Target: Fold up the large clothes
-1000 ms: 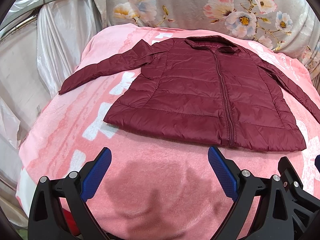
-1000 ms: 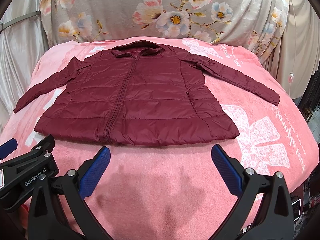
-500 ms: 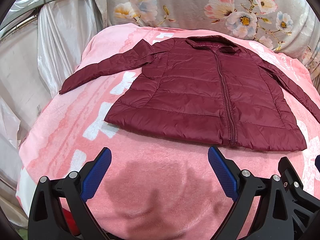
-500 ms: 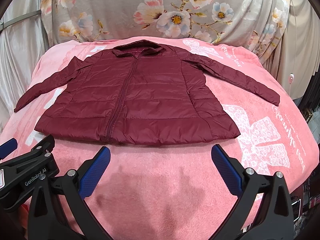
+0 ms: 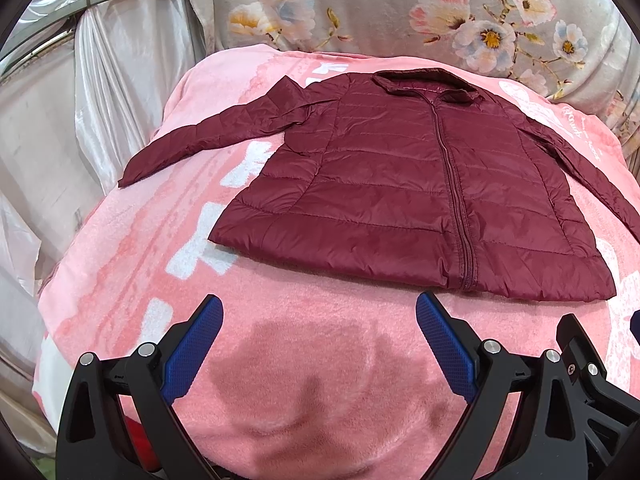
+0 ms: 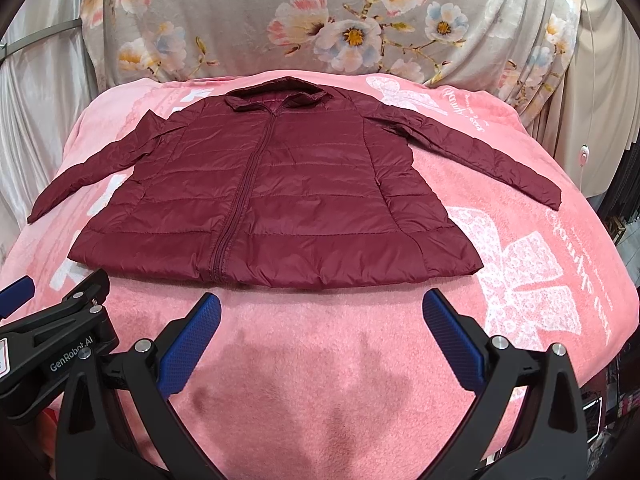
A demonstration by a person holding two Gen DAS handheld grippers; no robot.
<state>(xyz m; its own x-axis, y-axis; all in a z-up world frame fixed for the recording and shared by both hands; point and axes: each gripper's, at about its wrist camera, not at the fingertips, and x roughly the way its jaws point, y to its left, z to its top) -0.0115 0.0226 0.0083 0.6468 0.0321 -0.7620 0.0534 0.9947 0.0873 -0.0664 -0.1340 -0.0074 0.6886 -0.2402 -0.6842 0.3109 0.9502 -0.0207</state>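
A maroon quilted puffer jacket point(image 5: 400, 184) lies flat and zipped, front up, on a pink blanket point(image 5: 320, 340), with its collar at the far side and both sleeves spread outward. It also shows in the right wrist view point(image 6: 280, 200). My left gripper point(image 5: 319, 320) is open and empty, hovering short of the jacket's near hem. My right gripper point(image 6: 321, 318) is open and empty, also just short of the hem. The left gripper's body point(image 6: 52, 344) shows at the left edge of the right wrist view.
The pink blanket point(image 6: 520, 280) covers a bed-like surface with white printed patterns. A grey floral cloth point(image 6: 320, 20) hangs behind. Shiny silver drapes point(image 5: 80, 120) hang at the left. The blanket drops off at the left and right edges.
Both grippers have crept slightly forward toward the jacket's hem. The jacket has not moved and both grippers stay open.
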